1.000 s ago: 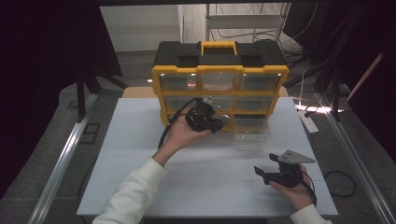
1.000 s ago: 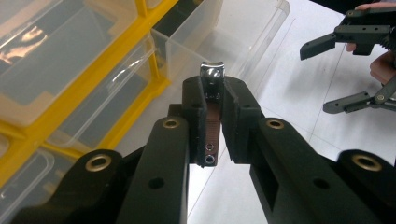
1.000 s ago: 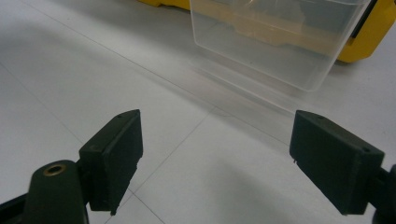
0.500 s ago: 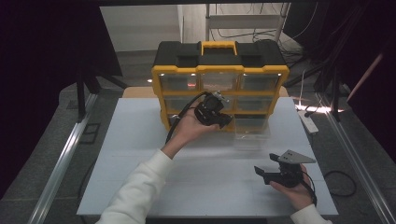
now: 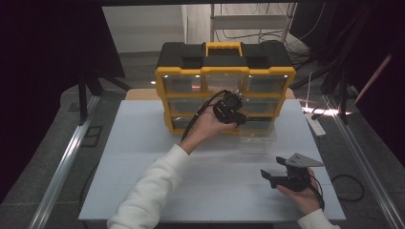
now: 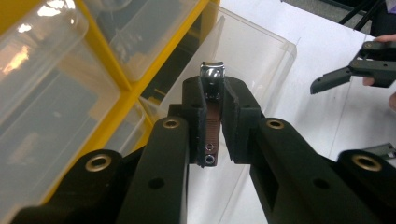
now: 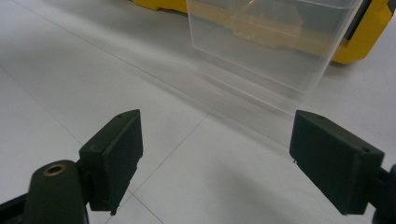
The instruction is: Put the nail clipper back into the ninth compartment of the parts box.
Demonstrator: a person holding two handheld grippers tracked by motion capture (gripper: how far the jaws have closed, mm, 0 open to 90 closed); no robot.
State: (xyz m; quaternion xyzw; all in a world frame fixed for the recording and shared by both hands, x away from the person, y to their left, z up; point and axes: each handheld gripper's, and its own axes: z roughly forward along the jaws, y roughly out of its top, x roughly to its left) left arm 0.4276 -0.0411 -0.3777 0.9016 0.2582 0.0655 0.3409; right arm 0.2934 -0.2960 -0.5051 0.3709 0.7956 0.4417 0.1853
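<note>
- Clip (image 6: 213, 77), a small metal piece with a brown strip below its shiny head, sits clamped between the pads of the left gripper (image 6: 214, 91), held up over the drawer (image 6: 243, 70).
- Left gripper (image 5: 231, 109) has travelled since a second ago from over the bare mat toward the organizer (image 5: 224, 76); it now hangs just in front of the middle row, above the clear drawer (image 5: 258, 131) pulled out from the bottom row.
- My reading: the carry is nearly over and the drop into the drawer comes next, since the clip already lies above its open top.
- Right gripper (image 5: 288, 174) has kept its place near the mat's (image 5: 143, 162) near right corner, jaws wide apart with nothing between them; its own view looks at the drawer's front wall (image 7: 261, 51).
- Edges: the drawer's clear rim (image 6: 280, 44) is hard to see and lies just beyond the clip; the yellow frame (image 6: 140, 70) and upper drawers stand close on the left gripper's side.
- Room: open mat lies between the two grippers and to the left of the arm; they are well apart, so a straight descent looks free.
</note>
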